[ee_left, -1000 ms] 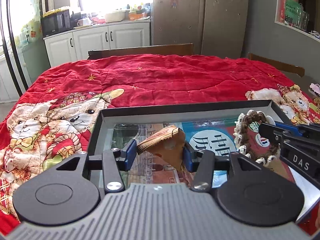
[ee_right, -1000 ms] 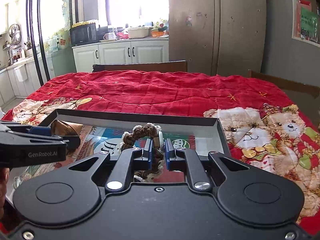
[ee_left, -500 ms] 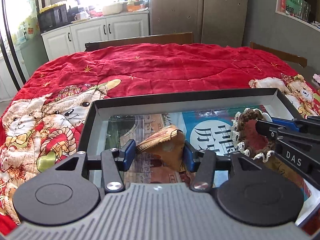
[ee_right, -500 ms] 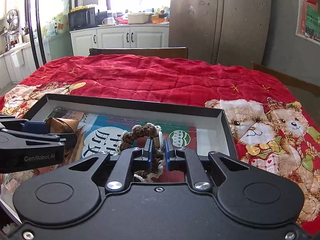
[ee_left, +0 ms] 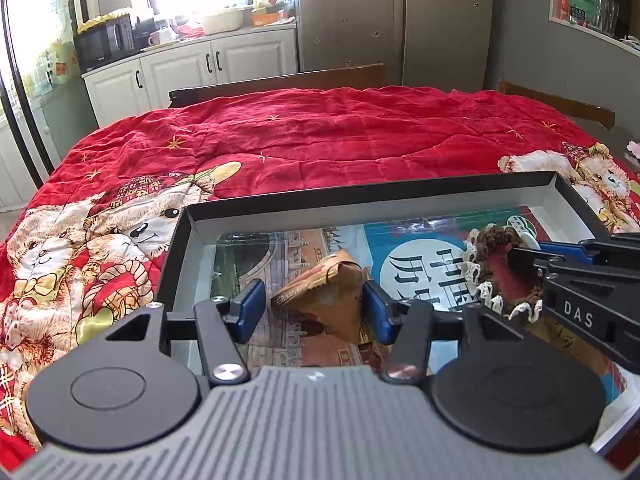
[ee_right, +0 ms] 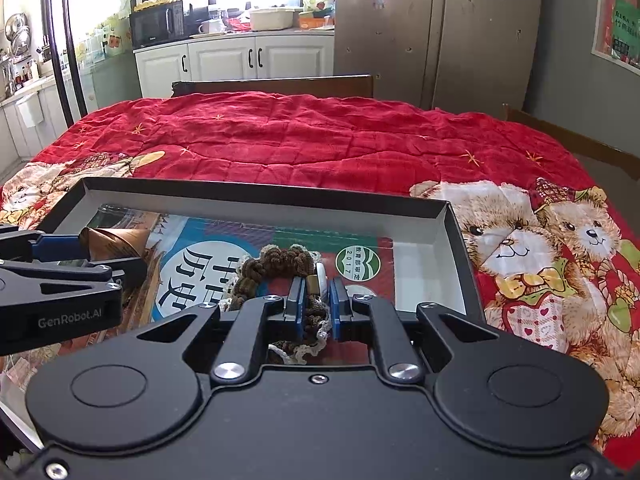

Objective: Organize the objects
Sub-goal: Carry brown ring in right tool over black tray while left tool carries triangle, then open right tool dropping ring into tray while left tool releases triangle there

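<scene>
Left tool releasing brown paper wedge into black box lid.
Jaws have just been spreading, wedge loose between; right tool pinches crochet coaster; next, set it down lower centre.

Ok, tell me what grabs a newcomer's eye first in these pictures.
The red teddy-bear quilt fills both views. On it lies a shallow black tray lined with a printed book cover. Over it, the left hand-held gripper brackets a brown folded packet; the right hand-held gripper pinches a crocheted piece.

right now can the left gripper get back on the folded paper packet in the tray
Probably yes: the left gripper, jaws just opening, straddles the folded paper packet in the tray; nothing blocks it.
</scene>
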